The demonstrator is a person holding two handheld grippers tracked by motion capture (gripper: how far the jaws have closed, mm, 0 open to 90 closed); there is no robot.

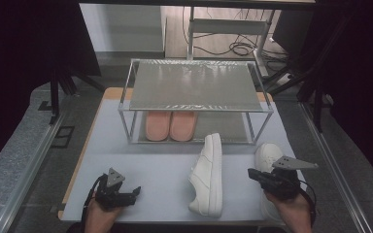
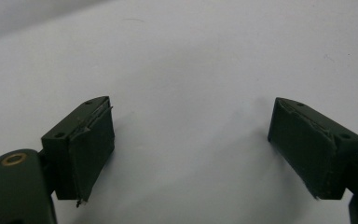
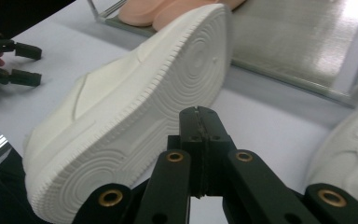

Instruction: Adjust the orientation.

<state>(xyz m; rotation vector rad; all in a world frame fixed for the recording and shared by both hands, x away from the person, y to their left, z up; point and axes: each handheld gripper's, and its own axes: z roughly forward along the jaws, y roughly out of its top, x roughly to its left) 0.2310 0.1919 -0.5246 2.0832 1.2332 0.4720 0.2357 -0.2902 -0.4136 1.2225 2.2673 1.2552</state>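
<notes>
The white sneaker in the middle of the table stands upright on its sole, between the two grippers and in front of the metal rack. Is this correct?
Not quite. The white sneaker lies on its side, not upright: the right gripper view shows its ribbed sole turned sideways toward the camera. It does lie between the two grippers, before the two-shelf metal rack.

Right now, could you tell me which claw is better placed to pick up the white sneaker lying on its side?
Right claw: it sits beside the tipped sneaker, sole facing it. Left claw is farther off.

Dark curtains [image 1: 24, 58] both sides; grey floor [image 1: 9, 160]; metal-legged desk [image 1: 228, 26] behind, cables [image 1: 238, 48] beneath
</notes>
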